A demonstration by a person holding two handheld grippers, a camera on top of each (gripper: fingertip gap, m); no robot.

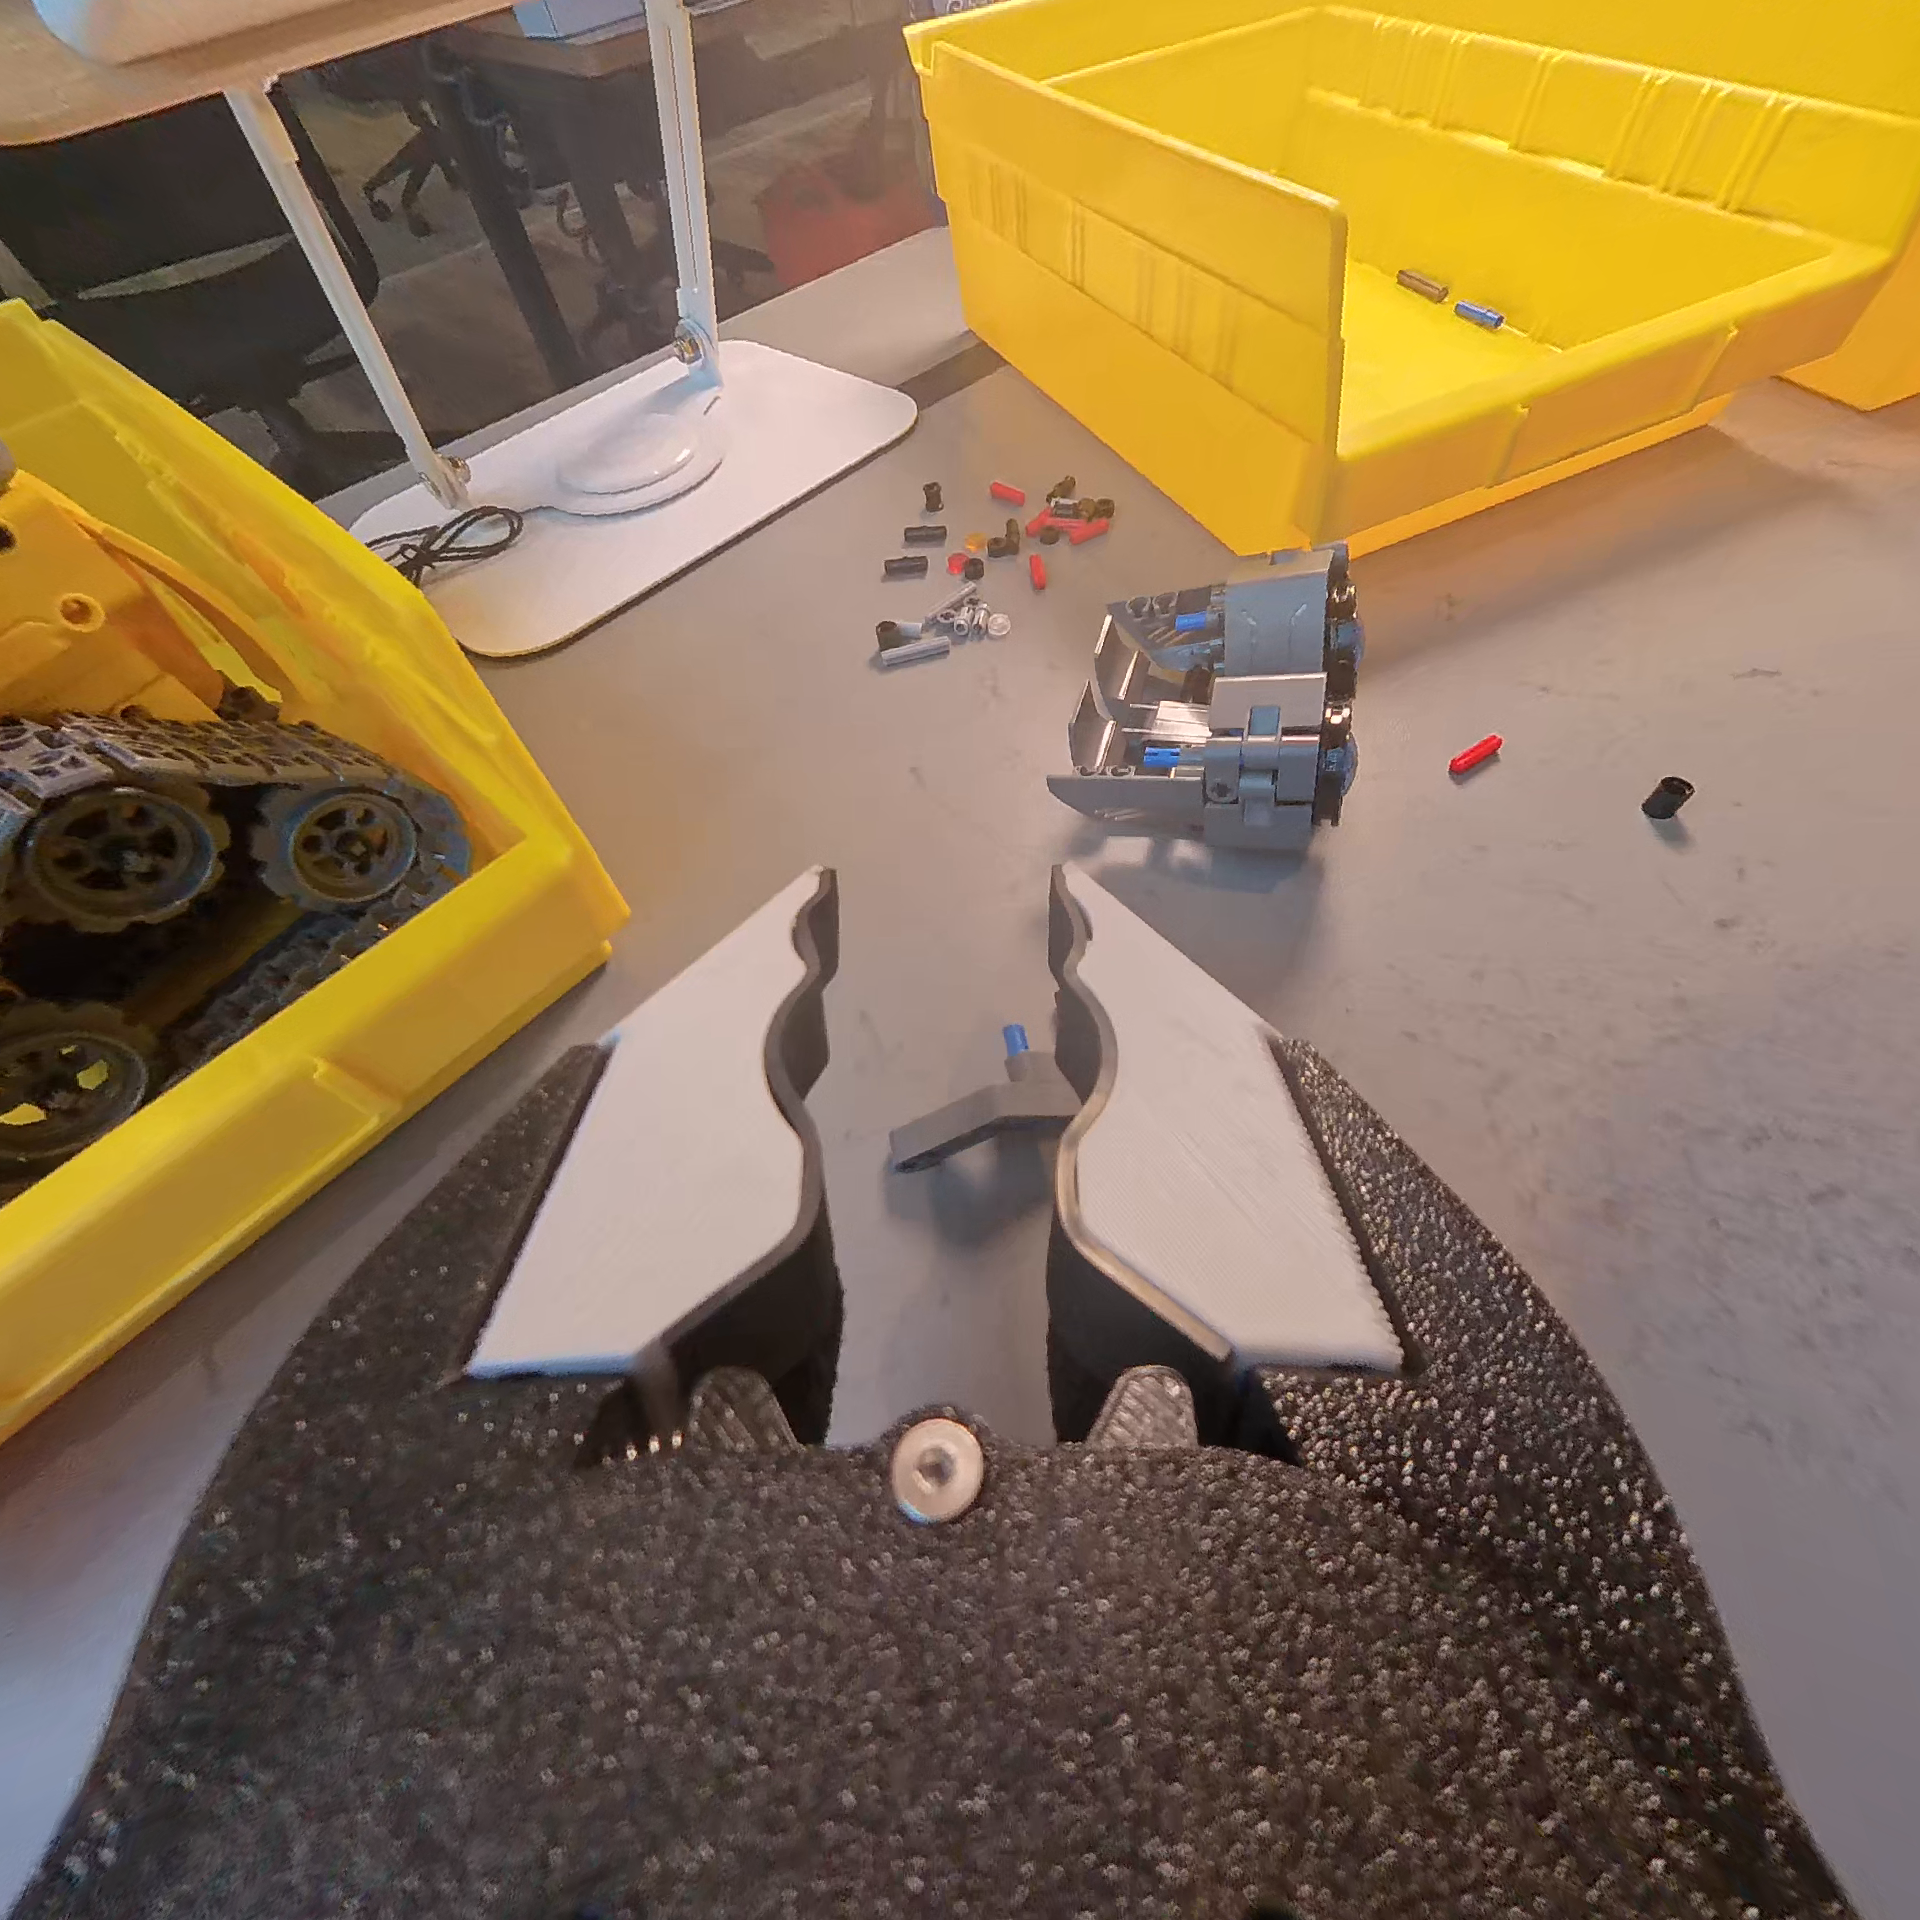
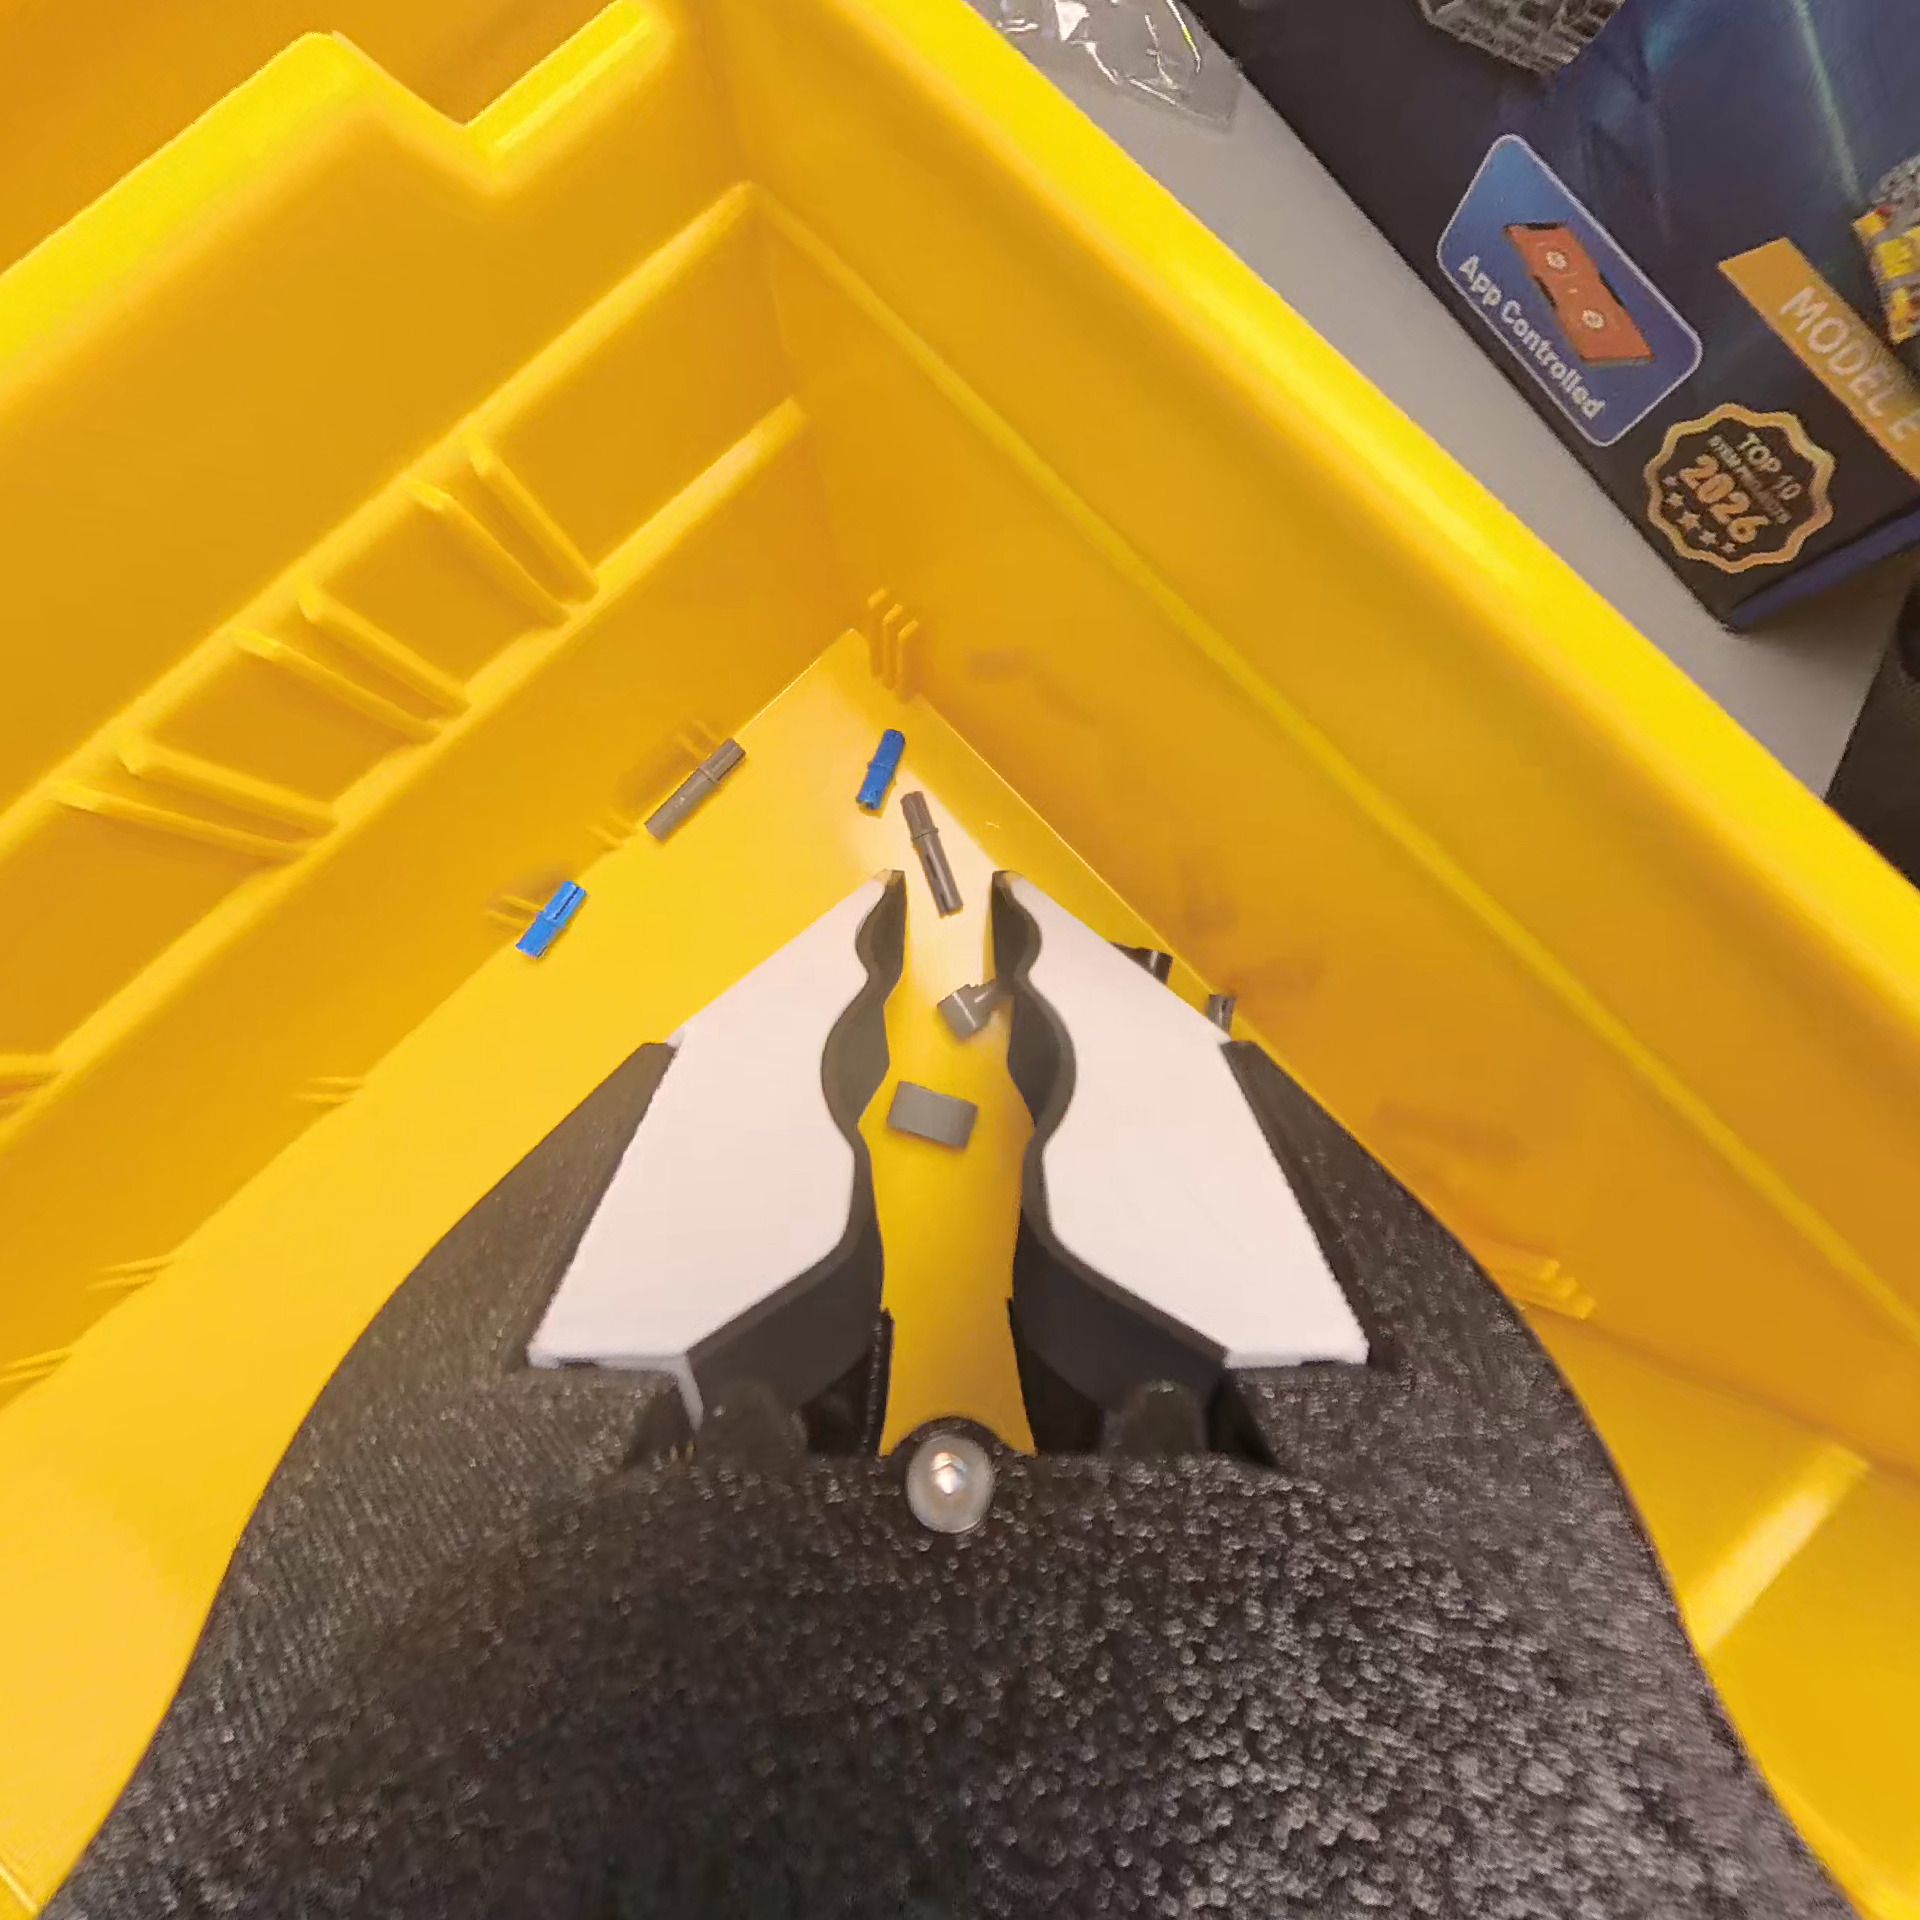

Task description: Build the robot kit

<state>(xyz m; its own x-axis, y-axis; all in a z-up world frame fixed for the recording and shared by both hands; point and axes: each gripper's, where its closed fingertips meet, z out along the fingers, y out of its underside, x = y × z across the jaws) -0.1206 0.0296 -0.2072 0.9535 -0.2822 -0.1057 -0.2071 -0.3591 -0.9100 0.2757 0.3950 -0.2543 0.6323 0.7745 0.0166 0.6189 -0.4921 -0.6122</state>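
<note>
The left gripper (image 1: 943, 883) hovers low over a grey tabletop (image 1: 1558, 1039), jaws spread, with a grey angled brick piece carrying a blue pin (image 1: 982, 1107) lying between them, against the right finger. A grey brick assembly (image 1: 1216, 707) sits farther off. The right gripper (image 2: 943, 883) reaches into a yellow bin (image 2: 1143, 520), jaws apart and gripping nothing, above a small grey block (image 2: 932, 1114); a dark grey pin (image 2: 928, 852) lies just beyond its tips.

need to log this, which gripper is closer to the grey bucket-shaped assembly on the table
Left. The left gripper hangs open over the table just short of the grey assembly. The right gripper is down inside a yellow bin, among small pins.
</note>
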